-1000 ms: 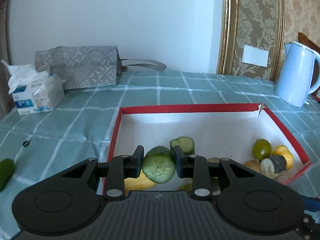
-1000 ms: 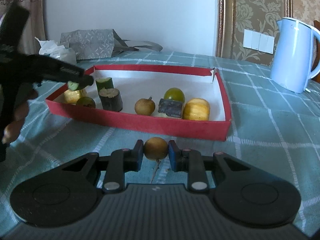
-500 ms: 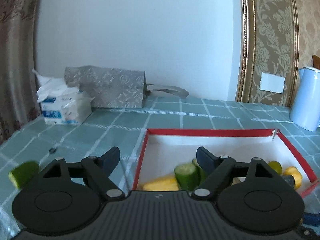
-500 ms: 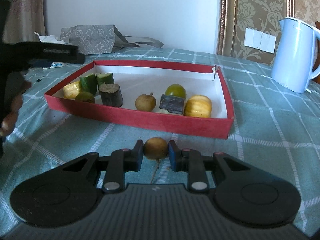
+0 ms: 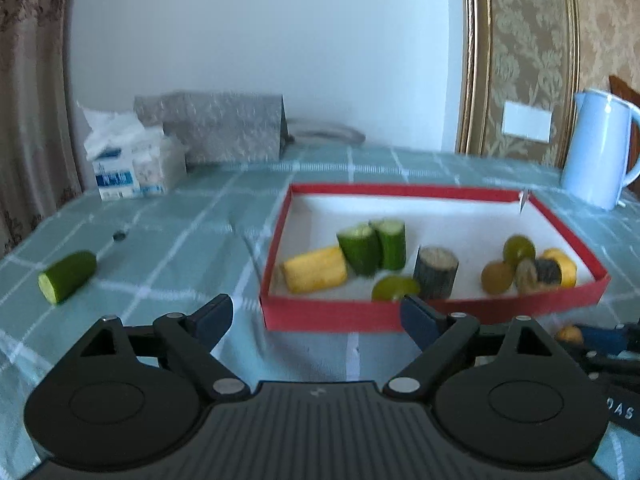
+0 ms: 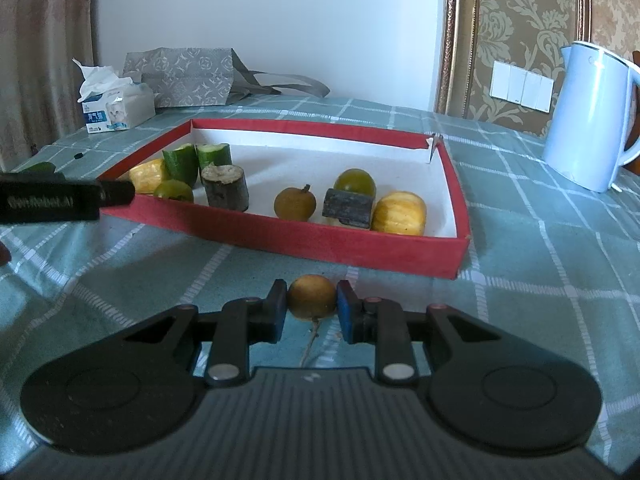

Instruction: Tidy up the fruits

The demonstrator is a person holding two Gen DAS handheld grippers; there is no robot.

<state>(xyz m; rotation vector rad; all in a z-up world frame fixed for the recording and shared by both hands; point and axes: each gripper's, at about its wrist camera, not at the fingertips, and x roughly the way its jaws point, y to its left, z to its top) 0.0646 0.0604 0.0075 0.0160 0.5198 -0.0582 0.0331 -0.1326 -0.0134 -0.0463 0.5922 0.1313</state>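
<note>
A red-walled tray (image 5: 400, 191) (image 6: 320, 240) holds two green cucumber pieces (image 5: 358, 248) (image 6: 182, 164) standing side by side, a yellow piece (image 5: 314, 270), a dark stump (image 5: 435, 272) and several small round fruits. My left gripper (image 5: 316, 318) hovers before the tray's near wall, its jaws opening with nothing between them. Its black body (image 6: 52, 202) shows at the left of the right wrist view. My right gripper (image 6: 312, 304) is shut on a small brown round fruit (image 6: 312, 296) just above the cloth, in front of the tray. Another cucumber piece (image 5: 68, 276) lies loose on the cloth at left.
A pale blue kettle (image 5: 600, 148) (image 6: 588, 120) stands at the back right. A tissue pack (image 5: 132, 164) and a grey patterned bag (image 5: 224, 132) sit at the back left by the wall. A small dark speck (image 5: 119, 235) lies on the green checked cloth.
My left gripper let go of its cucumber piece, which now stands in the tray beside the other one, then opened wide and drew back out of the tray. The right gripper kept still.
</note>
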